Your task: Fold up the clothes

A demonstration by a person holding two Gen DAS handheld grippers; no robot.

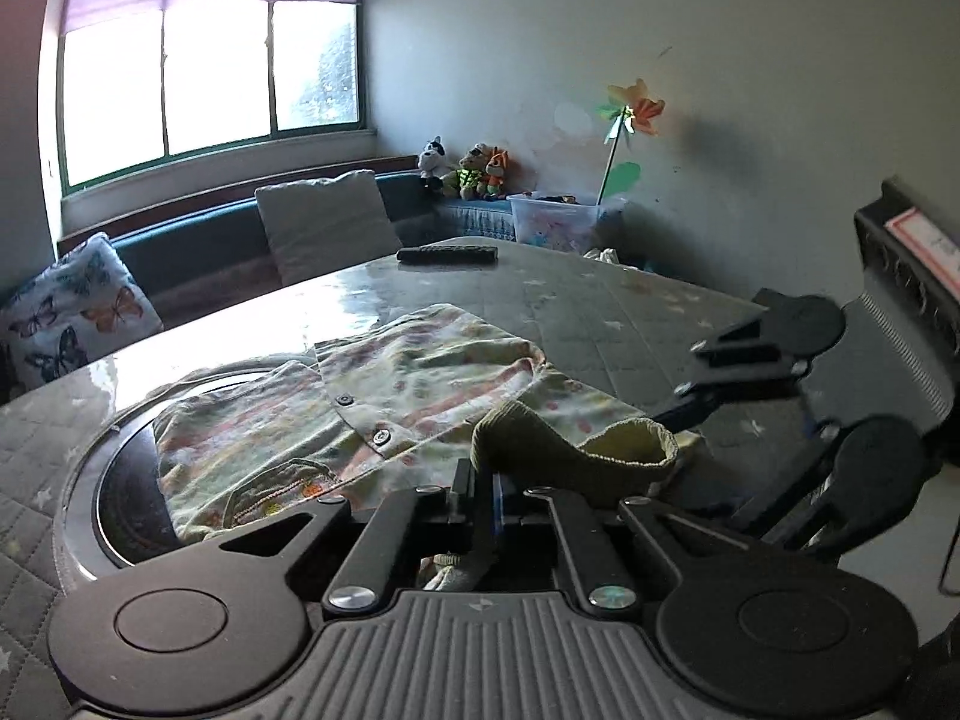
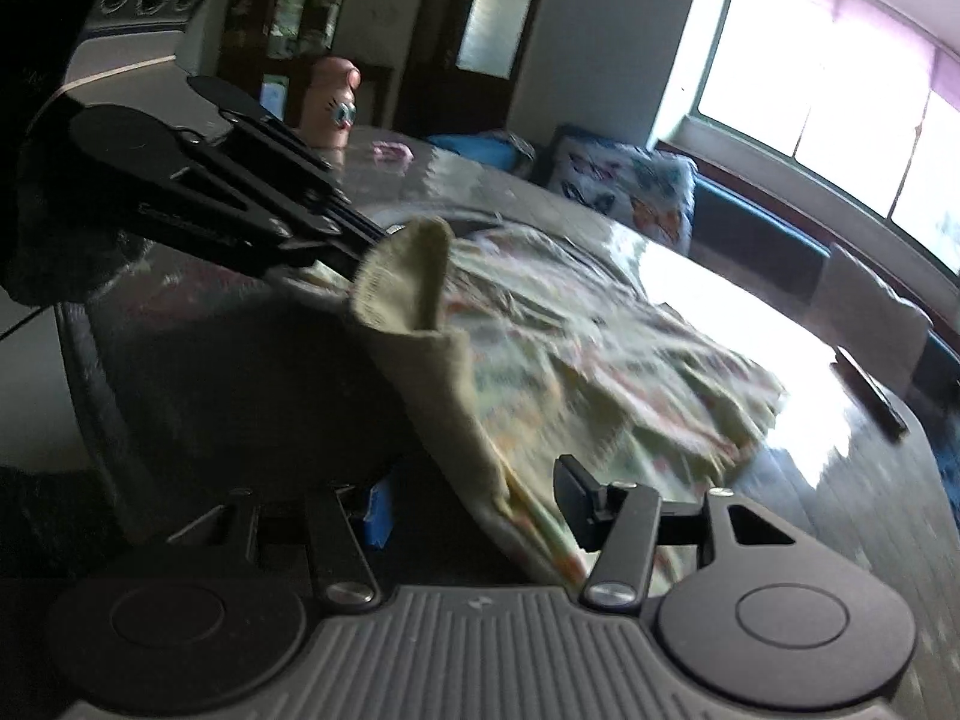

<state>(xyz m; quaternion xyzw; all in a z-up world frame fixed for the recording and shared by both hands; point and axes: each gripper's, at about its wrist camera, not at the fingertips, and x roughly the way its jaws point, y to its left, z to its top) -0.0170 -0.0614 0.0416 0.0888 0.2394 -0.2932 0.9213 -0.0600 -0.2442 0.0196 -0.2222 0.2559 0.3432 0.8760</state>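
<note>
A pale green shirt (image 1: 360, 408) with an orange print and dark buttons lies spread on the table (image 1: 600, 312). In the left wrist view my left gripper (image 1: 480, 498) is shut on the shirt's olive ribbed sleeve cuff (image 1: 570, 450), which stands lifted off the cloth. In the right wrist view the left gripper (image 2: 360, 249) holds that cuff (image 2: 414, 282) from the upper left. My right gripper (image 2: 474, 504) stands open over the shirt's (image 2: 600, 372) near edge; cloth lies between its fingers and the pads do not press on it. The right gripper (image 1: 681, 384) also shows at the shirt's right side.
A round dark inset (image 1: 120, 480) sits in the table under the shirt's left part. A black remote (image 1: 447, 255) lies at the far edge. Behind are a bench with cushions (image 1: 324, 222), plush toys (image 1: 474, 171) and a clear plastic box (image 1: 555, 219).
</note>
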